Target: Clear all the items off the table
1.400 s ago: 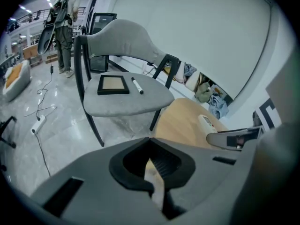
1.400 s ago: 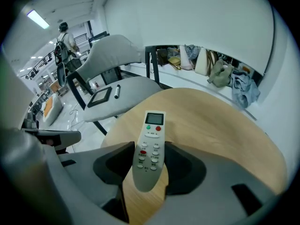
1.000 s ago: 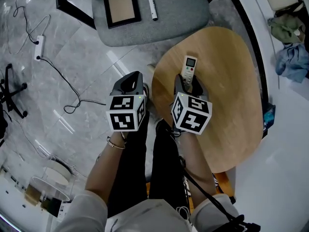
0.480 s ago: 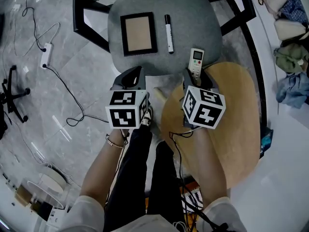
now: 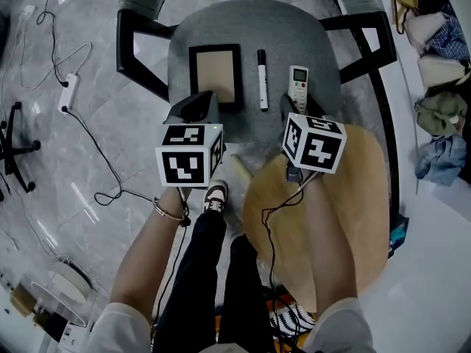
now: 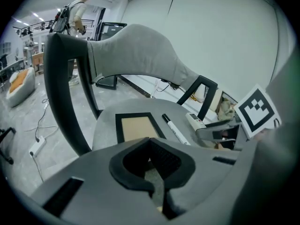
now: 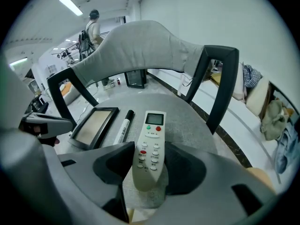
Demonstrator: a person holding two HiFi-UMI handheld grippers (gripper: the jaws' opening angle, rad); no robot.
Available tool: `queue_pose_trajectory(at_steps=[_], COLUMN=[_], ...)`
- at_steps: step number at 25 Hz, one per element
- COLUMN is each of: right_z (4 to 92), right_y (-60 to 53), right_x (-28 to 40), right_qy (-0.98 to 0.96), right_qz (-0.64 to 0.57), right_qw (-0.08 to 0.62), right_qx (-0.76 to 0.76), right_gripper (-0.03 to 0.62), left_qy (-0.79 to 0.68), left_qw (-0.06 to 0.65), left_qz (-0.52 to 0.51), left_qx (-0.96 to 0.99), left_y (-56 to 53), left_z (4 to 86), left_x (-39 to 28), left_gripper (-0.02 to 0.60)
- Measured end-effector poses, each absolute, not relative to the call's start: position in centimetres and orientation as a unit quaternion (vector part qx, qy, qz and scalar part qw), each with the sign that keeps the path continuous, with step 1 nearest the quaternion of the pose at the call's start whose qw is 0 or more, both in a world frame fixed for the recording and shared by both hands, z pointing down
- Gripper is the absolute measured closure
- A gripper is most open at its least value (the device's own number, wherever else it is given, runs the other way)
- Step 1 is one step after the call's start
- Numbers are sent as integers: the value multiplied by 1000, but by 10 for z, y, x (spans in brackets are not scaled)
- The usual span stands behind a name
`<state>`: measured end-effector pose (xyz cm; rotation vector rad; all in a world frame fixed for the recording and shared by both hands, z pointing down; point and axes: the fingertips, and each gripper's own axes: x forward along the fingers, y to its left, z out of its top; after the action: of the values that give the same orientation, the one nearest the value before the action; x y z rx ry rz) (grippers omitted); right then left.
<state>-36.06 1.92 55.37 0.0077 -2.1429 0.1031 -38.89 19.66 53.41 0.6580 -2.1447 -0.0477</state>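
I take the grey chair seat (image 5: 250, 24) as my mark. My right claw (image 5: 300, 107) hangs over the near right part of the seat. It is clamped on the white remote (image 5: 298, 84), one pad on each side of its lower end. The remote's screen end points to the back of the seat. The seat's right edge and the black chair arm (image 5: 360, 43) are close beside it.

Left of the remote, on the seat, lies a black and white marker (image 5: 262, 79). Left of that lies a black picture frame (image 5: 215, 76). The three are in a row, each a little apart. The back part of the seat is bare, so there is room there.

My left claw (image 5: 196, 107) is over the seat's near left edge, just at the frame's near corner. It is pinched together with nothing in it.

A second ago the remote and my right claw were over the round wooden worktop (image 5: 353, 190). Now that worktop is behind the seat's near edge and has nothing on it. Cables (image 5: 96, 145) lie on the floor left of the seat.
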Motion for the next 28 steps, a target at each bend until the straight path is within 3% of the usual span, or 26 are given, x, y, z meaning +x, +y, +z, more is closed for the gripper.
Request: queue_pose_trajectory(at_steps=[17, 28], right_z=[570, 530], right_y=[18, 15], right_x=[-388, -349], right_qy=[-873, -888], right_qz=[-25, 32], right_qw=[487, 459], right_qx=[-4, 12], right_gripper=[361, 356], left_qy=[-863, -862], left_qw=[434, 436], left_qz=[-26, -17], left_qx=[257, 257], left_y=[212, 230], left_z=[535, 523], left_x=[-391, -360], left_gripper=[574, 574])
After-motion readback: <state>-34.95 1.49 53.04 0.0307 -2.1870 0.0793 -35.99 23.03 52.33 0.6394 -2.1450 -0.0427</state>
